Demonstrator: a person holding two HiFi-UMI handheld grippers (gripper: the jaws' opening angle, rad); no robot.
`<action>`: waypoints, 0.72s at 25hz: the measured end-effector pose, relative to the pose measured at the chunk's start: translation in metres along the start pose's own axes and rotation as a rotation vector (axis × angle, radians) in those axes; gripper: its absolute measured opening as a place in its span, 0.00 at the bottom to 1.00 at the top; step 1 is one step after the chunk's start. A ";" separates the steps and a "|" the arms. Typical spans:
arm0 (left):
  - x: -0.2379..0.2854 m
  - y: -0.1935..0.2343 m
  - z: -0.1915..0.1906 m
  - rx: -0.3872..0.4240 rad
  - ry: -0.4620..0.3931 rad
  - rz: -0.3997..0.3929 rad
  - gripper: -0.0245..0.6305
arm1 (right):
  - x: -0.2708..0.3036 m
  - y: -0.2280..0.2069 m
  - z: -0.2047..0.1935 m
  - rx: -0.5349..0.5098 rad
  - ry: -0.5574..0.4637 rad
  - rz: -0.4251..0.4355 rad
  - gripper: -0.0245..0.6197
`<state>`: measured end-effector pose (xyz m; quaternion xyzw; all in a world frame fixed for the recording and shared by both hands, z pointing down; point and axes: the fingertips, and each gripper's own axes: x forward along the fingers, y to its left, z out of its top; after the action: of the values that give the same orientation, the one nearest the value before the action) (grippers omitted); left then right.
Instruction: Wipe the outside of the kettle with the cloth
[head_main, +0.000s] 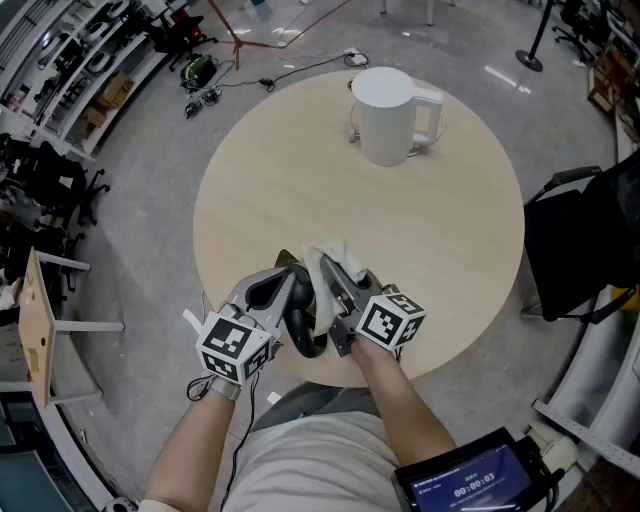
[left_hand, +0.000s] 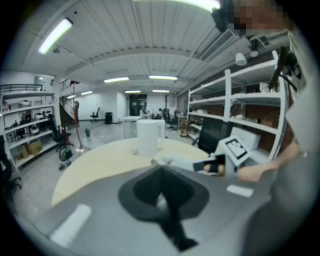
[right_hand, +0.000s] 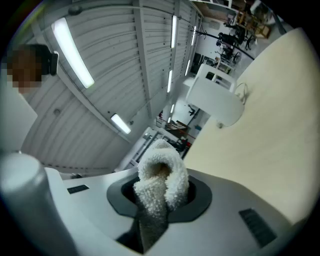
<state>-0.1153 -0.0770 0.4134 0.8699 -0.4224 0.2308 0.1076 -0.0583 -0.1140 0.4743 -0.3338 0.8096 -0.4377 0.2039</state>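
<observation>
right gripper view shows the right gripper (right_hand: 156, 207) clenched on the white cloth (right_hand: 160, 175). the left gripper (head_main: 286, 276), jaws together on nothing, sits just beside it over the table's (head_main: 260, 180) near edge. the white kettle (head_main: 385, 115) stands upright near the far edge, well apart.

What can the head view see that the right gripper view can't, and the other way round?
Only the head view shows the left claw beside the right claw, the black chair and nearly the whole round table. Only the right gripper view shows the ceiling lights and, close up, the fluffy cloth pinched in the right claw. Both show the white kettle standing on the table, apart from the claws, and the cloth.
</observation>
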 end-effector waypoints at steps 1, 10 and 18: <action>0.002 -0.001 -0.001 0.012 0.006 0.001 0.03 | 0.003 -0.043 -0.019 0.036 0.074 -0.094 0.18; 0.001 -0.008 -0.002 0.011 -0.027 -0.060 0.03 | 0.077 -0.032 -0.025 -0.059 0.478 0.196 0.18; -0.019 -0.063 -0.012 0.293 -0.075 -0.332 0.04 | -0.052 -0.021 -0.046 0.202 0.284 0.097 0.18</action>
<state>-0.0800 -0.0201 0.4146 0.9418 -0.2392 0.2362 0.0007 -0.0428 -0.0585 0.5185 -0.2071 0.7973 -0.5493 0.1406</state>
